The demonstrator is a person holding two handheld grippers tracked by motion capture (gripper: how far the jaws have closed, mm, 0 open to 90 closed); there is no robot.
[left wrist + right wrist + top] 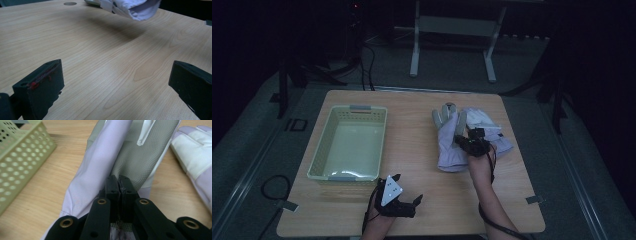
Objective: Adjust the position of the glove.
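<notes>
Hand-held gripper clamped on lavender glove

A wooden table carries a basket and gloves.

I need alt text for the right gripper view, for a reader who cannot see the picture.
The right gripper, its two black jaws shut together, pinches the fabric of a pale lilac work glove with a grey textured palm, above a wooden table. A second glove lies at the right edge, and a corner of a pale green perforated basket at the left.
</notes>
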